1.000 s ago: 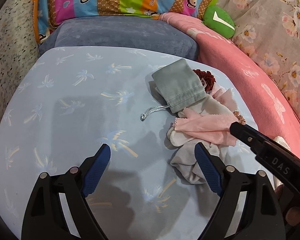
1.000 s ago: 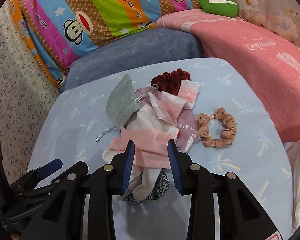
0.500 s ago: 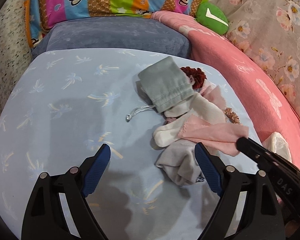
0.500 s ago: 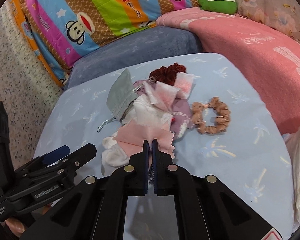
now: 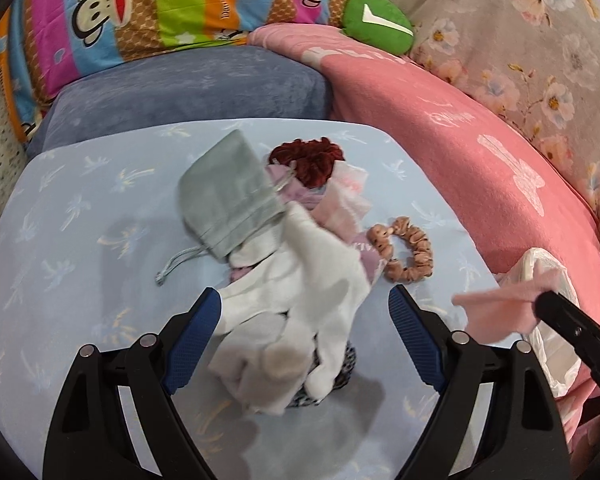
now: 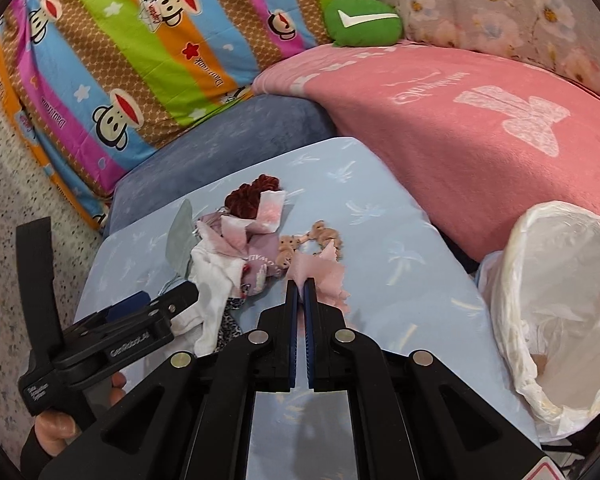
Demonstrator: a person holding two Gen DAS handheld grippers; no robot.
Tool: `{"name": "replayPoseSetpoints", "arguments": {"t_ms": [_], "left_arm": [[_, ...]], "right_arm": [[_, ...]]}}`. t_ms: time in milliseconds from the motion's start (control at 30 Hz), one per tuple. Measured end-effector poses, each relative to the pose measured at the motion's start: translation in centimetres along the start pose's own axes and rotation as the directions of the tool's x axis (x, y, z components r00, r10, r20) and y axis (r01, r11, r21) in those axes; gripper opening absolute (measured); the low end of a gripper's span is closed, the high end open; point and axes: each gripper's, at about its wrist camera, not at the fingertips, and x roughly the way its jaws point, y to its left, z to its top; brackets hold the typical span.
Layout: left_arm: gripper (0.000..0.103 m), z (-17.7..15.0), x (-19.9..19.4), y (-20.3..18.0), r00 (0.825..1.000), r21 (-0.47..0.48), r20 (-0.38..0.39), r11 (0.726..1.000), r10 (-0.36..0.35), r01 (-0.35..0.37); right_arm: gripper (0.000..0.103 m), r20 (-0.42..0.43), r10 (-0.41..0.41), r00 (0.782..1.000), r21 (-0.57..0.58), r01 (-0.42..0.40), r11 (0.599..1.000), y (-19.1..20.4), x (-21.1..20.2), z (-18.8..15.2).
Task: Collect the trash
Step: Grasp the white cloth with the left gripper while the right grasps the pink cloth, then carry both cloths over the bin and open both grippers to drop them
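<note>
A pile of small cloth items lies on the light blue table (image 5: 80,240): a grey drawstring pouch (image 5: 230,196), white socks (image 5: 300,312), a dark red scrunchie (image 5: 308,160) and a tan scrunchie (image 5: 408,250). My left gripper (image 5: 304,332) stands open with its blue pads on either side of the white socks, not pressing them. My right gripper (image 6: 300,288) is shut on a pink paper napkin (image 6: 320,272), which hangs lifted off the pile; the left wrist view shows the napkin (image 5: 496,312) at the right, near a bin lined with a white bag (image 6: 560,300).
A pink blanket (image 6: 460,128), a grey-blue cushion (image 5: 188,88), a striped cartoon pillow (image 6: 140,52) and a green plush (image 6: 360,20) ring the table's far side. Speckled floor (image 6: 4,200) lies to the left. A hand (image 6: 56,424) holds the left gripper's handle.
My right gripper closed on the pink napkin and carried it up and to the right, off the pile toward the bin. My left gripper shifted right until its pads flank the white socks.
</note>
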Motion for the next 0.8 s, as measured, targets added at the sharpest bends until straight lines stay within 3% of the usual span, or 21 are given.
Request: {"name": "replayPoseSetpoints", "arguments": {"t_ms": [100,200,300,333,433,800], "left_arm": [[0.074,0.4,0.9,-0.9,1.000,0.022,-0.003,1.000,0.003,-0.003],[0.059,0.7,1.9,-1.0,1.000,0.018,-0.031,1.000,-0.002,0.003],[0.038,0.6,2.5,-1.0,0.999,0.015,-0.050,1.000,-0.007,0.008],[0.026,0.5,2.6,-0.9,0.998,0.013,-0.059,1.000,-0.014,0.015],[0.014,0.4,2.1,-0.9,0.998,-0.003,-0.057,1.000,-0.017,0.017],[0.012,0.9,-2.7,-3.0,0.998,0.001,0.020,0.998,-0.057,0.057]], "right_arm": [[0.005,-0.001,-0.003,1.000,0.012,0.003,1.000,-0.9,-0.1,0.0],[0.005,-0.004,-0.002,1.000,0.022,0.002,1.000,-1.4,-0.1,-0.1],[0.005,-0.006,0.000,1.000,0.027,0.000,1.000,-1.8,0.0,-0.2],[0.005,-0.007,0.001,1.000,0.029,-0.001,1.000,-1.8,0.0,-0.2],[0.005,-0.005,0.008,1.000,0.032,-0.007,0.999,-2.1,-0.1,-0.4],[0.005,0.050,0.037,0.998,0.047,-0.039,0.998,-2.5,-2.8,-0.1]]}}
